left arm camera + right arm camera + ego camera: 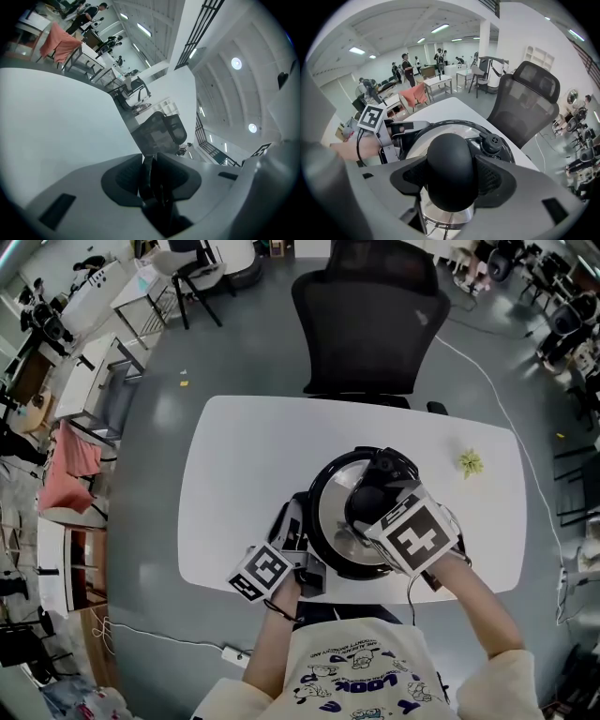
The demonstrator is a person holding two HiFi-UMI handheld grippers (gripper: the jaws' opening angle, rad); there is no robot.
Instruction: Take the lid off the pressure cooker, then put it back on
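Close to the table's [253,456] near edge, the left gripper [152,177] clamps the pressure cooker's [352,570] side handle [151,185] and the right gripper [370,512] clamps the round black knob [451,164], probably the best hold on a stiff, heavy, slippery steel lid [330,514].

The shirt [366,671] carries print, upside down in the head view. Its large letters read "LOOK"; the smaller lines are too small to read. The left cube [261,573] and the right cube [412,538] bear black-and-white square coded markers.

Even indoor light, fisheye-warped edges, dark corners
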